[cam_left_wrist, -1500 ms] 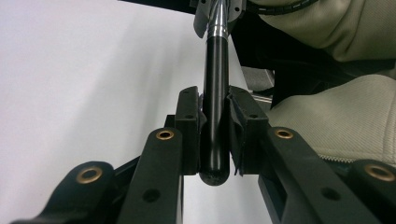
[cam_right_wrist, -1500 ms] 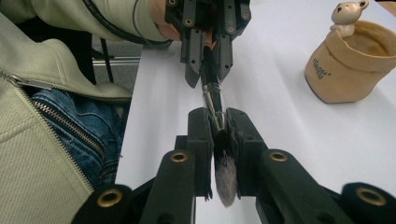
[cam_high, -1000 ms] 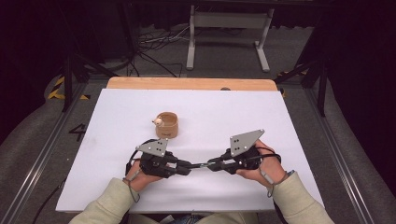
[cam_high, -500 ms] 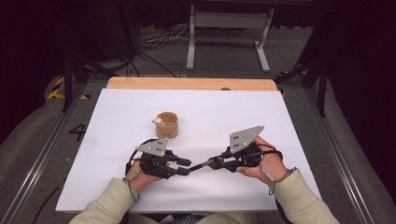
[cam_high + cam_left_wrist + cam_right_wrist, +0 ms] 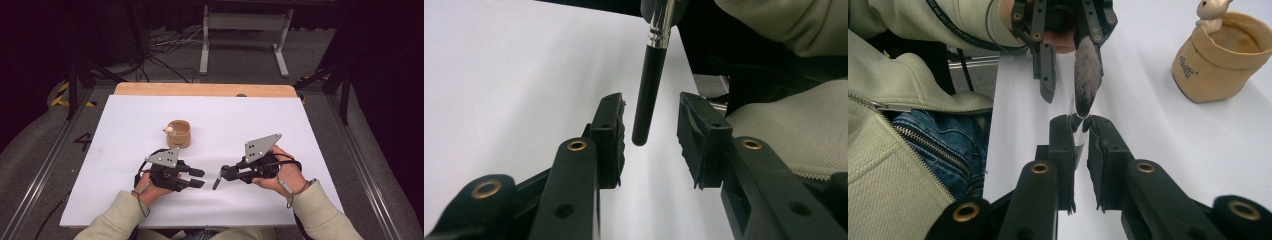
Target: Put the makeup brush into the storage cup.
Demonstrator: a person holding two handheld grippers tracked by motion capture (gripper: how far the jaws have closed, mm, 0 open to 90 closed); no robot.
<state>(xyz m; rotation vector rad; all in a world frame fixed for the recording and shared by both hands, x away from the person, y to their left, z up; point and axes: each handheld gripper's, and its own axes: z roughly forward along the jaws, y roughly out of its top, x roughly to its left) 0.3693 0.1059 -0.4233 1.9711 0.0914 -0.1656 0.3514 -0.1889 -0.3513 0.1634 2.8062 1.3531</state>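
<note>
A makeup brush (image 5: 216,183) with a black handle, silver ferrule and dark bristles is held in my right gripper (image 5: 223,172), low over the white table. In the right gripper view the jaws (image 5: 1079,125) are shut on the ferrule, and the bristles (image 5: 1087,75) stick out past their tips. My left gripper (image 5: 200,177) faces it from the left and stands open. In the left gripper view the handle's rounded end (image 5: 648,85) hangs between the spread jaws (image 5: 651,117), touching neither. A tan cup (image 5: 178,134) with a small rabbit figure (image 5: 170,130) on its rim stands upright behind the left gripper.
The white sheet (image 5: 280,125) covers the table, and a wooden edge (image 5: 200,90) shows at the back. In the right gripper view the cup (image 5: 1220,60) is at the upper right. The person's jacket and jeans (image 5: 923,160) lie at the table's near edge.
Both grippers met at the brush a second ago. The left one has opened and let go, and the right one has drawn the brush a little to the right.
</note>
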